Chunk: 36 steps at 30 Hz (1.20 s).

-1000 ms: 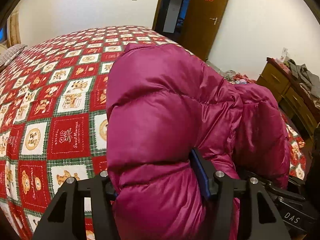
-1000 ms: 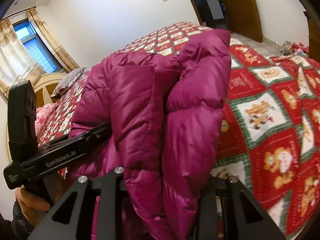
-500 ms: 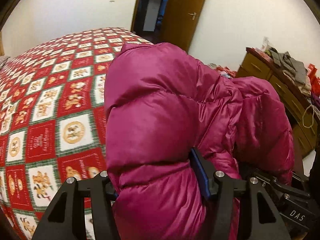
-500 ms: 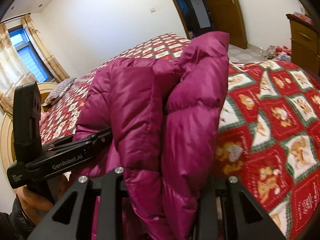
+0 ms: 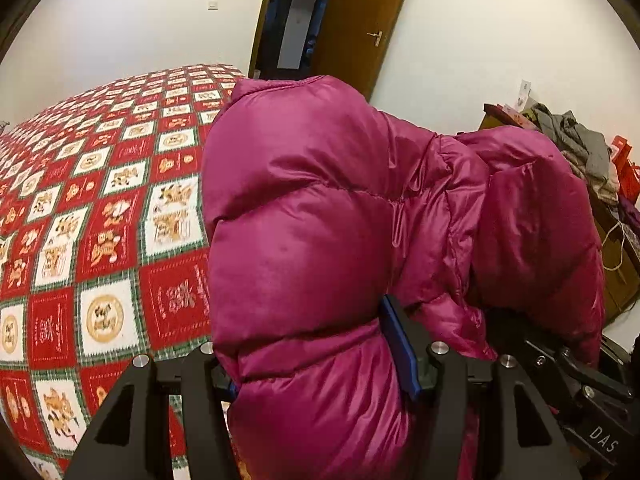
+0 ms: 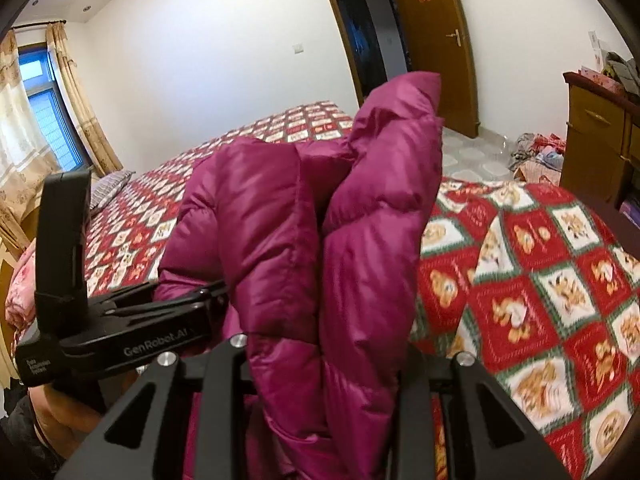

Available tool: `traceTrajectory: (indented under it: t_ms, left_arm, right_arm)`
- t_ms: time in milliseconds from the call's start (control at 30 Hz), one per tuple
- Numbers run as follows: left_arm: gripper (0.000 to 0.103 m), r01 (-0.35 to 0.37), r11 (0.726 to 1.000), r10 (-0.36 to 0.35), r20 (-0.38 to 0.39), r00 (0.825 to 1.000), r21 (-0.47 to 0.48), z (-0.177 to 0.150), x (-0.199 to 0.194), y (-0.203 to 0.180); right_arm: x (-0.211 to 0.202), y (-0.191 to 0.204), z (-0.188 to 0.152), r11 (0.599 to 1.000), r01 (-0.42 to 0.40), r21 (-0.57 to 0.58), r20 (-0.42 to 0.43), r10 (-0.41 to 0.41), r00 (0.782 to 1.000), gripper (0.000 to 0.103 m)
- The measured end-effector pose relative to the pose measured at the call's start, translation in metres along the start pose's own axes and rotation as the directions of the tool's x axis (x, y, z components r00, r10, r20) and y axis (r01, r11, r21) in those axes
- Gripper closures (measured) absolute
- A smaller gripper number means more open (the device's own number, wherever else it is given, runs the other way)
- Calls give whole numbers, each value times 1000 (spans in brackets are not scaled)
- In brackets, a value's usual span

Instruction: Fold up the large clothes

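Above bedspread [image 5: 100,240], puffer jacket [image 5: 304,220] bulges between both grippers' fingers [image 5: 398,344].

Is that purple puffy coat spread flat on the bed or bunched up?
Bunched up. The coat is gathered in thick folds, clamped in both sets of jaws and raised above the patterned bedspread.

Left gripper [image 5: 316,364]: jaws clamped on thick magenta down jacket [image 5: 320,208], blue pad at 3 o'clock side pressing fabric. Right gripper [image 6: 324,364]: jaws pinching jacket fold. Left gripper body at 9 o'clock in right wrist view.
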State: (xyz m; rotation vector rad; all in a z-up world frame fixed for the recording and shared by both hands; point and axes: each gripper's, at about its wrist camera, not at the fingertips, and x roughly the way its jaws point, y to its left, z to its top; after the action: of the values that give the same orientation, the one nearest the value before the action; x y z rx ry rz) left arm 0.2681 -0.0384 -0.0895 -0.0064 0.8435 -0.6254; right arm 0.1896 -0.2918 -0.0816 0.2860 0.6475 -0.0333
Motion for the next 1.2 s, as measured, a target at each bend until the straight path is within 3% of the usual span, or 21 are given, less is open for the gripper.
traceTrajectory:
  t_ms: [400,700,933,1200]
  left_arm:
    - [44,9,1000,-8,-29,1000,15,9,22,-14]
    - [44,-30,1000,30,-47,998,1,28,45,-15]
    - [44,-78,997,78,-89,993,5,45,85,-20]
    - [44,-136,991,132,-156,979,-15,48,126,-8]
  right_arm:
    - [-2,-15,3,1000,16,-1,15,-16,1000,71]
    - [15,-19,20,1000,12,-8,17,-12,1000,71]
    - [44,-54,30,989,-52,137,-9,54,999,71]
    - [82,-86,27,951,-134,280,-82,162,983,71]
